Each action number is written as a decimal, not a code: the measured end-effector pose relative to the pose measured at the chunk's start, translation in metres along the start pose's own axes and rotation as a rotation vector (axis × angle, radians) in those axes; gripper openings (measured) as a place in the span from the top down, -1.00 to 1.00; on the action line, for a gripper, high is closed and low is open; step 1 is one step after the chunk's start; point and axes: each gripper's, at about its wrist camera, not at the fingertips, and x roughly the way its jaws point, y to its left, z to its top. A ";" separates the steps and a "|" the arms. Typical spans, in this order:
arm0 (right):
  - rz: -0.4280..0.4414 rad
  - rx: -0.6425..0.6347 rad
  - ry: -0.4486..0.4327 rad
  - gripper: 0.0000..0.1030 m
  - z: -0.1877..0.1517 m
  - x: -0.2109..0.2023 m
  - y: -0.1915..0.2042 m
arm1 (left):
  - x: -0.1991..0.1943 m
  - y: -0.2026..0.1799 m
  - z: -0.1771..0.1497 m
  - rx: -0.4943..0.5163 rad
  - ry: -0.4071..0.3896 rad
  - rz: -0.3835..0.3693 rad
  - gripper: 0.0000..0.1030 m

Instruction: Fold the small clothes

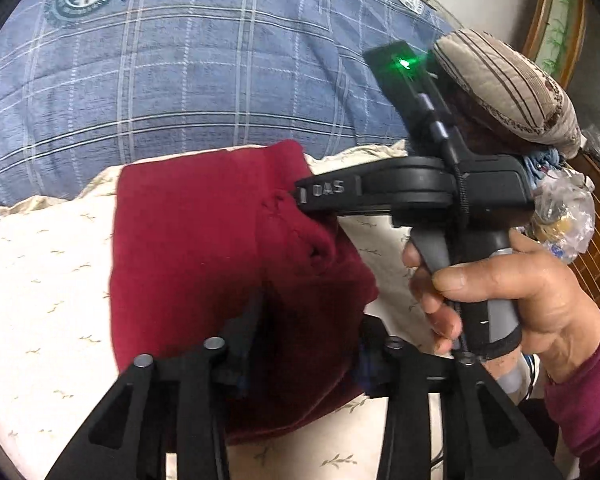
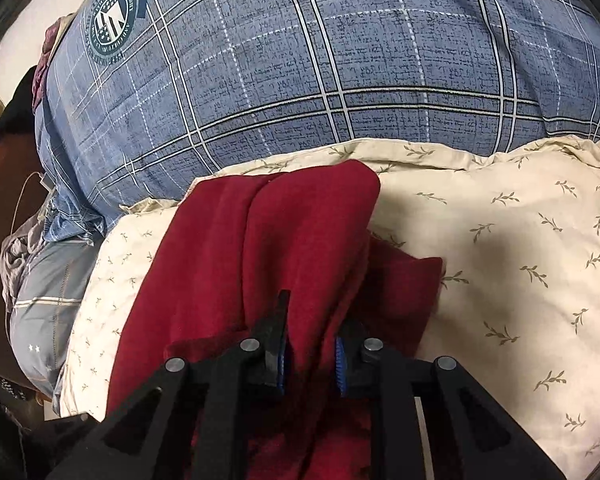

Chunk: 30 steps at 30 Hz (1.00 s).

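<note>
A dark red garment (image 1: 204, 248) lies folded on a cream pillow with a leaf print (image 1: 40, 272). It also shows in the right wrist view (image 2: 268, 248) on the same pillow (image 2: 520, 260). My left gripper (image 1: 308, 344) is shut on the garment's near edge, its fingertips buried in the cloth. My right gripper (image 2: 310, 360) is shut on a bunched fold of the garment between its blue pads (image 2: 340, 364). In the left wrist view the right gripper (image 1: 300, 196) comes in from the right, held by a hand (image 1: 512, 292), its tip pinching the cloth.
A blue plaid duvet (image 1: 204, 72) with a round badge rises behind the pillow, also in the right wrist view (image 2: 340, 60). A striped cushion (image 1: 508, 84) and a plastic bag (image 1: 564, 216) sit at the right. A grey pillow (image 2: 44, 300) lies at the left.
</note>
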 end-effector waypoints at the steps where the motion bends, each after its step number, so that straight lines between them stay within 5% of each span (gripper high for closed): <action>1: -0.002 0.010 0.000 0.31 -0.001 -0.003 -0.001 | -0.013 -0.007 -0.009 0.005 -0.004 0.007 0.20; 4: -0.010 0.040 0.002 0.08 -0.007 -0.016 -0.006 | -0.028 -0.007 -0.023 0.022 -0.016 0.045 0.13; 8: -0.032 -0.002 -0.077 0.08 -0.018 -0.049 0.007 | -0.060 -0.008 -0.044 0.047 -0.022 0.064 0.08; 15: 0.086 -0.133 -0.094 0.12 -0.036 -0.068 0.057 | -0.091 0.022 -0.057 -0.055 -0.049 0.092 -0.09; 18: 0.069 -0.139 -0.135 0.08 -0.037 -0.070 0.065 | -0.099 0.015 -0.064 -0.032 -0.040 0.058 -0.09; 21: 0.147 -0.142 -0.141 0.08 -0.036 -0.074 0.070 | -0.115 0.007 -0.067 -0.015 -0.055 -0.023 -0.10; 24: 0.189 -0.252 -0.063 0.07 -0.045 -0.060 0.090 | -0.126 0.004 -0.068 -0.018 -0.060 -0.035 -0.11; 26: 0.106 -0.314 -0.008 0.07 -0.058 -0.047 0.093 | -0.132 0.008 -0.069 -0.021 -0.056 -0.022 -0.13; 28: 0.071 -0.279 0.019 0.11 -0.072 -0.040 0.072 | -0.125 0.013 -0.073 0.002 0.019 0.002 -0.16; 30: 0.058 -0.222 0.048 0.23 -0.084 -0.035 0.046 | -0.124 0.022 -0.078 -0.001 0.000 0.038 -0.16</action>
